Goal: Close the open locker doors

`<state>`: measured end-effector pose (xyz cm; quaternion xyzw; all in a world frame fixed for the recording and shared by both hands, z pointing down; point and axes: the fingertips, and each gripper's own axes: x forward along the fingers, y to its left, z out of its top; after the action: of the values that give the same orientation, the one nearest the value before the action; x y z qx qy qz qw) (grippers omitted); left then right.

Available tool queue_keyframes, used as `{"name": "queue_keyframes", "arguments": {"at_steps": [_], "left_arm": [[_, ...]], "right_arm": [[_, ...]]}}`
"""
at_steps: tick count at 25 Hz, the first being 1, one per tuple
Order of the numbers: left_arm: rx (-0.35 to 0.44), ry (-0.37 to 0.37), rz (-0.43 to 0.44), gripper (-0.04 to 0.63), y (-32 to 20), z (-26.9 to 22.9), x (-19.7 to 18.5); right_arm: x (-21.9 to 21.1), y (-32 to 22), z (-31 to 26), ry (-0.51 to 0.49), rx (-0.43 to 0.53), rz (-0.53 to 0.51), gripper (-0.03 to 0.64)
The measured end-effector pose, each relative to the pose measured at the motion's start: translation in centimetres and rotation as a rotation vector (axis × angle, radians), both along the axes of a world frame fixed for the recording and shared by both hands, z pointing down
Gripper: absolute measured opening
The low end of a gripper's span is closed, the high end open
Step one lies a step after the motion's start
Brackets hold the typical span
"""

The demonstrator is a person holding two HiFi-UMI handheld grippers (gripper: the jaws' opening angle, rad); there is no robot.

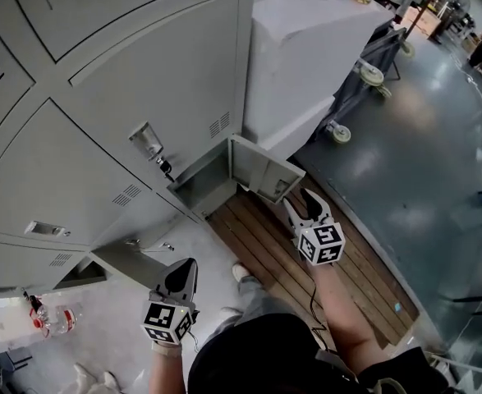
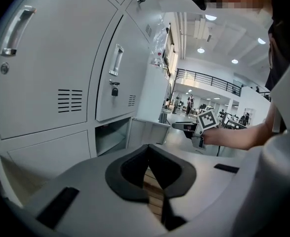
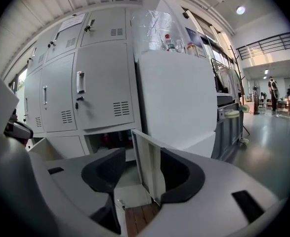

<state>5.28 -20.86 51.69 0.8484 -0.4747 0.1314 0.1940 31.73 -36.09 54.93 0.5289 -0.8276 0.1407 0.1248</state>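
Two doors in the bottom row of the lockers (image 1: 142, 64) stand open. The left door (image 1: 130, 263) is swung out low down, just ahead of the left gripper (image 1: 181, 276), whose jaws are together with nothing between them. Use the closed tips as a blunt pusher against the door's outer face, near the free edge and away from the hinge. The right door (image 1: 265, 169) projects over the wooden slats (image 1: 306, 277). The right gripper (image 1: 309, 203) faces it with jaws spread wide, and the door's free edge is lined up with the gap but not visibly clamped. No grip should be needed: press on the flat of the panel and follow its swing until it seats. Keep the jaws clear of the closing gap between door and frame.
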Motion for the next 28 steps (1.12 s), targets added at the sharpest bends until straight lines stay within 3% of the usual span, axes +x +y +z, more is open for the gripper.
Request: {"name": "queue_keyframes", "arguments": {"at_steps": [13, 28], "left_arm": [[-0.099, -0.012, 0.028, 0.017, -2.5, 3.4, 1.4], [-0.106, -0.029, -0.004, 0.017, -2.4, 3.7, 1.1]], "right_arm": [[3.7, -5.1, 6.3, 0.056, -0.099, 0.048, 0.252], [2.9, -5.8, 7.6, 0.061, -0.115, 0.026, 0.265]]}}
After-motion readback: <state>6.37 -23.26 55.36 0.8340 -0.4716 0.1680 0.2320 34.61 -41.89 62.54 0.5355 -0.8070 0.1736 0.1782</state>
